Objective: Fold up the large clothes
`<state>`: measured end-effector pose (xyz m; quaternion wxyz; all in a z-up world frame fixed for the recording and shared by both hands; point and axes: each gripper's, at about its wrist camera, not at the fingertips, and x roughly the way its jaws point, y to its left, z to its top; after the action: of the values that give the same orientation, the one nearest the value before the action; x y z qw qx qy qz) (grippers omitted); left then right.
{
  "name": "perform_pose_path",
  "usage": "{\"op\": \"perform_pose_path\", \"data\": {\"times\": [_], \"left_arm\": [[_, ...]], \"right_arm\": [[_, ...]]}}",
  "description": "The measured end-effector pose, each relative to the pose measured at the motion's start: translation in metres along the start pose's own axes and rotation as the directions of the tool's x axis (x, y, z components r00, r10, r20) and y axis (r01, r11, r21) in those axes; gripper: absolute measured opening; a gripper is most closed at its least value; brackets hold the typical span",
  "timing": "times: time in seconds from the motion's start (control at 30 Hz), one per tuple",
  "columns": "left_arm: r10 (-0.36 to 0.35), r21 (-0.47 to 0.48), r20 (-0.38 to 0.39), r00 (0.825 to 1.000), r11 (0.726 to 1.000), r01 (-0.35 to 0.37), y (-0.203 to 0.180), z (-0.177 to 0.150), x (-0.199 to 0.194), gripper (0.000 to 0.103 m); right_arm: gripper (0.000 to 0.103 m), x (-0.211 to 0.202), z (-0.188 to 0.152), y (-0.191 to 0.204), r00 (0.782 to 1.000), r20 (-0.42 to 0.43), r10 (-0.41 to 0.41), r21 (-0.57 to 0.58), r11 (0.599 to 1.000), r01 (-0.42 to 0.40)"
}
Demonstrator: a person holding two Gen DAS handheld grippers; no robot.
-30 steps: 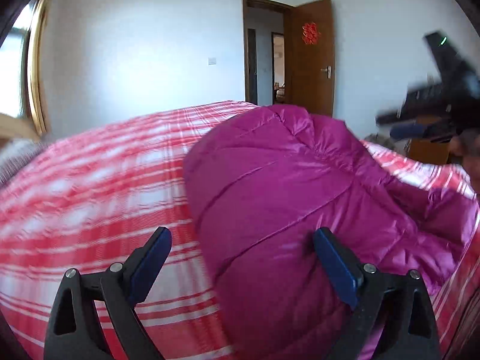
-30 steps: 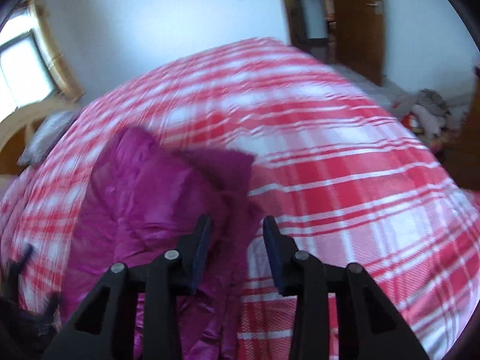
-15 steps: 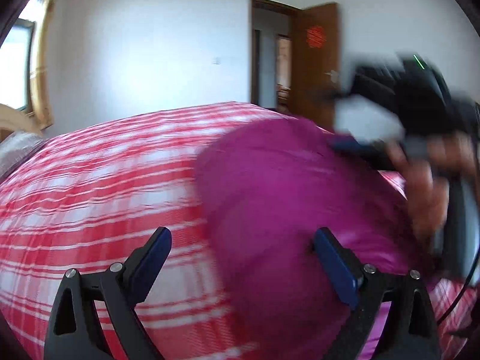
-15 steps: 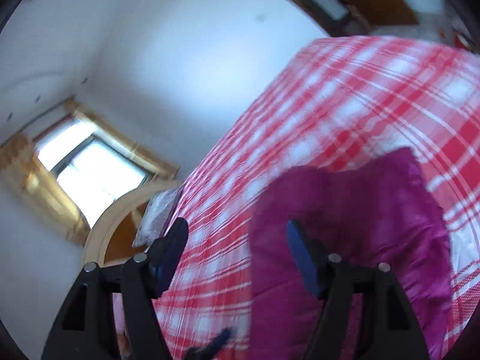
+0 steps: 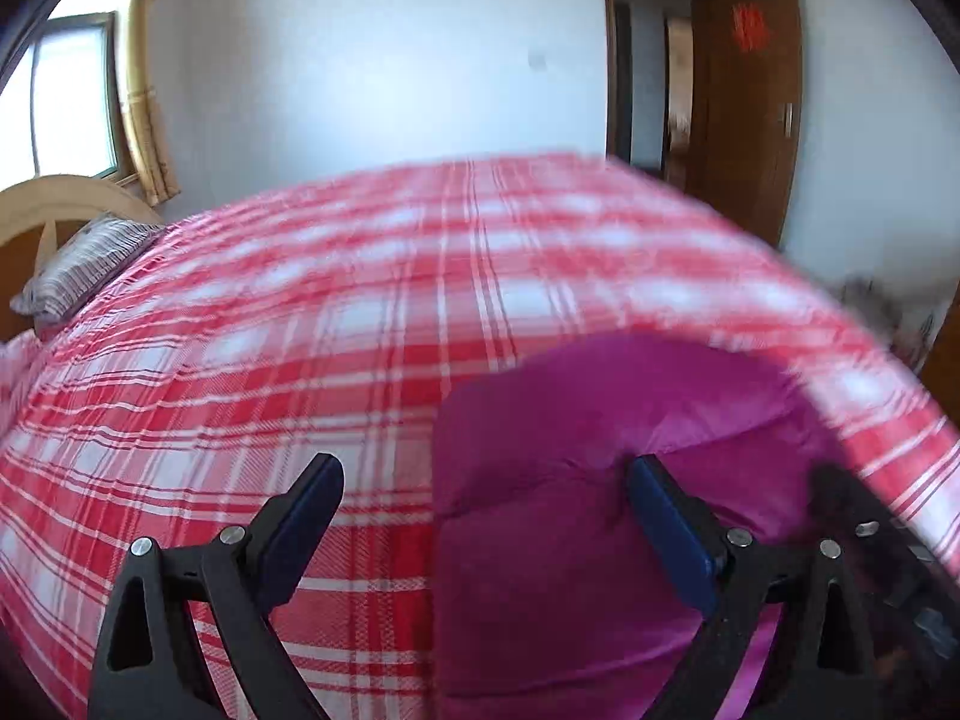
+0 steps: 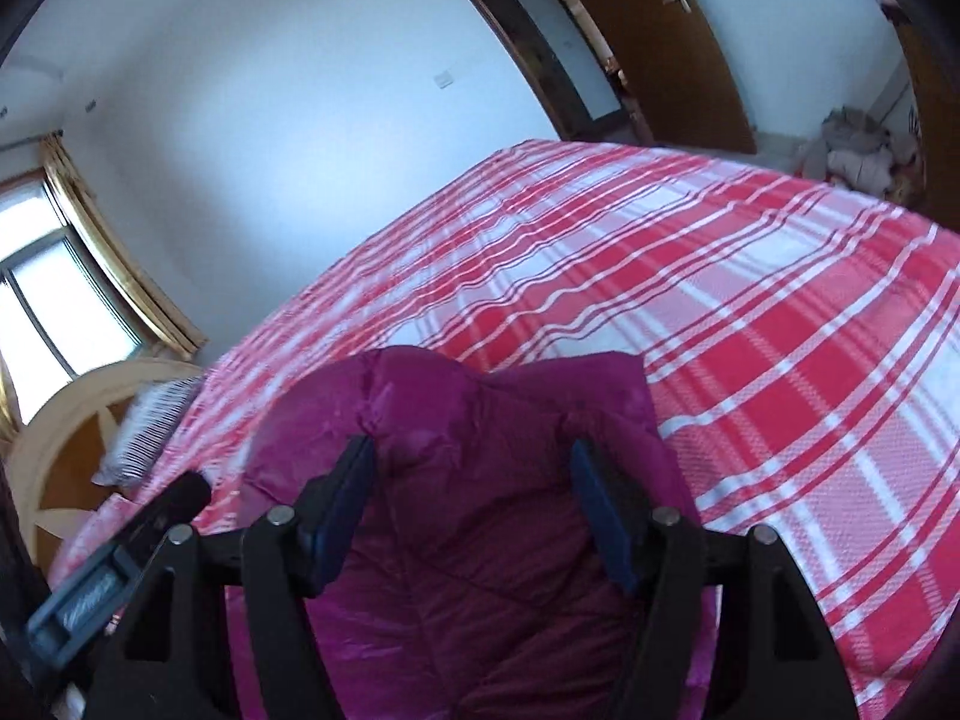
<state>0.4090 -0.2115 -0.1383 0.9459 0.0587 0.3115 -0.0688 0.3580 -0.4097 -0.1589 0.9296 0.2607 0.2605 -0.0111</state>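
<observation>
A magenta puffer jacket (image 5: 570, 516) lies bunched on the red plaid bed cover (image 5: 360, 312), low and right in the left wrist view. My left gripper (image 5: 483, 480) is open; its right finger hangs over the jacket's left part and its left finger over bare cover. In the right wrist view the jacket (image 6: 480, 540) fills the lower middle. My right gripper (image 6: 474, 459) stands open just above it, fabric bulging up between the fingers without being pinched. The left gripper (image 6: 120, 552) shows blurred at lower left there.
A striped pillow (image 5: 84, 264) and a curved wooden headboard (image 5: 60, 198) sit at the bed's left end. A brown door (image 5: 744, 96) stands open at the back right, with a heap of clutter (image 6: 858, 150) on the floor near it.
The right gripper's jaws have widened and it has settled over the jacket. The left gripper has swung away, so the jacket now sits lower and further right in its view.
</observation>
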Motion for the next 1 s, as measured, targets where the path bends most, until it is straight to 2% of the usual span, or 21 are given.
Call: {"op": "perform_pose_path", "data": {"times": [0.13,0.37,0.67,1.0], "left_arm": [[-0.012,-0.014,-0.045,0.999,1.000,0.011,-0.001,-0.010,0.017,0.097],[-0.059,-0.073,-0.100,0.993,0.996,0.052,0.006,-0.015,0.036,0.102],[-0.066,-0.078,-0.137,0.988,0.995,0.055,0.002,-0.016,0.048,0.102],[-0.070,-0.084,-0.163,0.984,0.995,0.057,0.002,-0.019,0.056,0.102]], "right_arm": [[0.070,0.010,-0.005,-0.003,0.999,-0.016,-0.031,-0.033,0.999,0.030],[0.070,0.028,-0.010,-0.012,0.996,-0.074,-0.049,-0.010,0.999,0.048],[0.070,0.035,-0.012,-0.018,0.993,-0.109,-0.052,0.017,0.998,0.054],[0.070,0.045,-0.014,-0.017,0.983,-0.153,-0.102,-0.001,0.995,0.103]]}}
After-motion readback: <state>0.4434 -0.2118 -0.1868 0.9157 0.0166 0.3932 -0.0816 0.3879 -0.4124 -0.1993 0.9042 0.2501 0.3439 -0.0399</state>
